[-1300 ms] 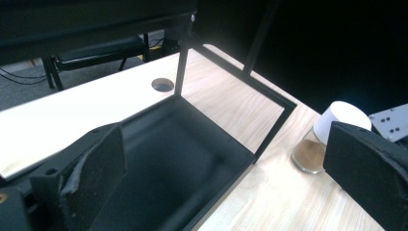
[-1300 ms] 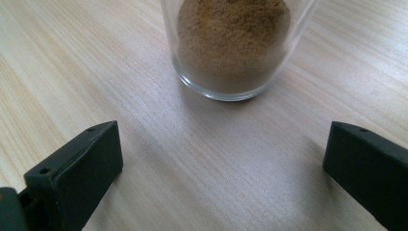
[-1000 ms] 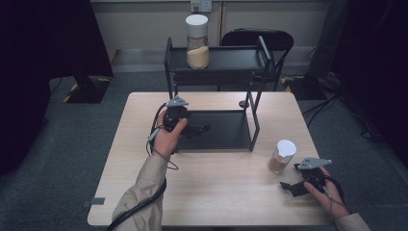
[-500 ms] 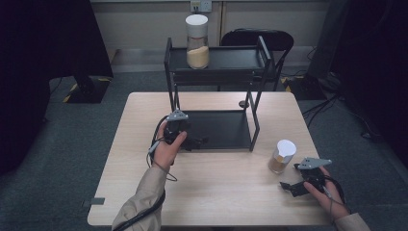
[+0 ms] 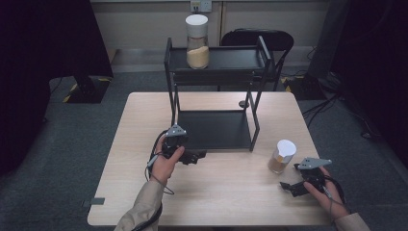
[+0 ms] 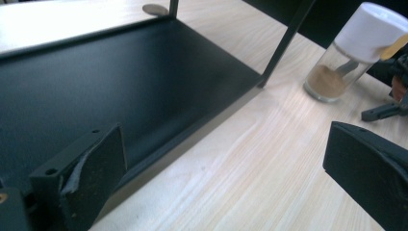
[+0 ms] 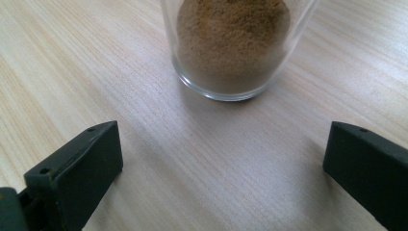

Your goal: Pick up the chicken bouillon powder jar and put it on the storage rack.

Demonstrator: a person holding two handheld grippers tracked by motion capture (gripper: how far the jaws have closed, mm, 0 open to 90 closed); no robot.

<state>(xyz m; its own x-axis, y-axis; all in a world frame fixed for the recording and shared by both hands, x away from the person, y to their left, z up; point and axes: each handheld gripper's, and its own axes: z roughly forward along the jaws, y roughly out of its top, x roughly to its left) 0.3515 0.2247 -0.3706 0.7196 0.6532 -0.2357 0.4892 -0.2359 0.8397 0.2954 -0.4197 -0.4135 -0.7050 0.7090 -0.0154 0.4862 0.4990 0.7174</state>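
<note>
**Right gripper lined up on the spice jar, left one parked by the rack**

High view first: the small clear glass jar with a white cap and brown powder (image 5: 282, 157) stands upright on the pale wood-grain surface (image 5: 226, 192), just right of the black metal two-tier rack (image 5: 216, 130). The right gripper (image 5: 288, 186) sits low, near the jar and apart from it, looks like it's aimed for a side grab. The left gripper (image 5: 198, 156) rests at the front edge of the rack's lower shelf, probably just out of the way. A taller clear jar of lighter powder (image 5: 197, 42) is up on the top shelf.

Left gripper view: its fingers (image 6: 96, 178) are spread wide with nothing between them, matte black pads, one looking a bit frayed. The lower shelf is smooth flat sheet metal with a thin lip. The spice jar (image 6: 353, 53) is off to the right.

Right gripper view: fingers (image 7: 82, 168) wide open and empty too, jar base (image 7: 231, 53) dead ahead between them, not touched yet. Thick round glass bottom, fine grainy powder inside.
</note>
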